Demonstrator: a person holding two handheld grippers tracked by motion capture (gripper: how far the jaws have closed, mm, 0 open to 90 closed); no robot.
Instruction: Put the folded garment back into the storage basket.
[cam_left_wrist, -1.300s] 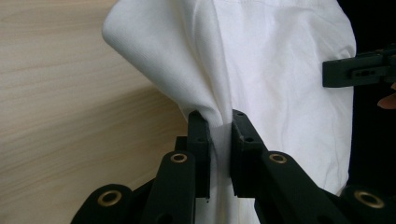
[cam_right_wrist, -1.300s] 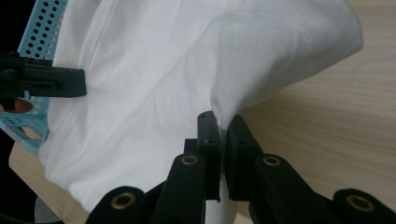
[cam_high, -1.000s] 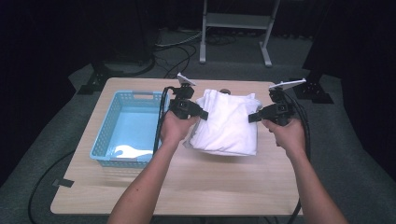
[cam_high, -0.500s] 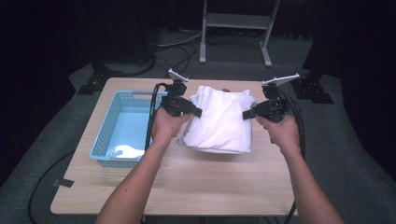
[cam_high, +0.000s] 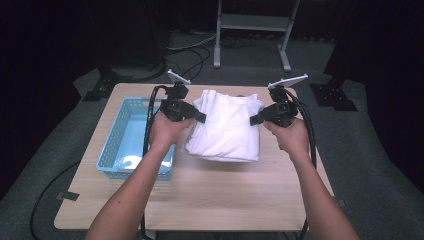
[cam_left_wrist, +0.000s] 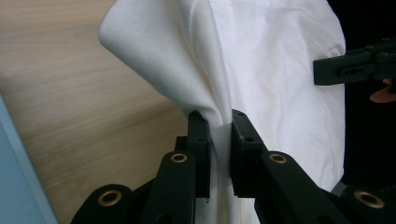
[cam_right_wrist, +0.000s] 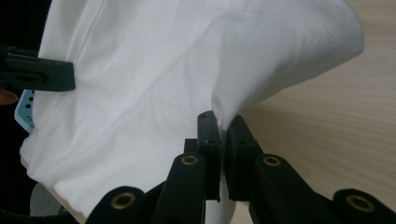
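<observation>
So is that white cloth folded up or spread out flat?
Folded. The white cloth sits as a layered bundle, its far edges pinched and lifted by the left gripper and right gripper.

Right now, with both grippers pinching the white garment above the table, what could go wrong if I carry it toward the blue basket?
1. The left gripper and right gripper each pinch only a small fold of the white garment, so a tug might pull the cloth free.
2. The garment's lower edge hangs close to the wooden table and could drag or unfold.
3. The blue basket already holds something white, and the garment may snag on the basket's rim.
</observation>
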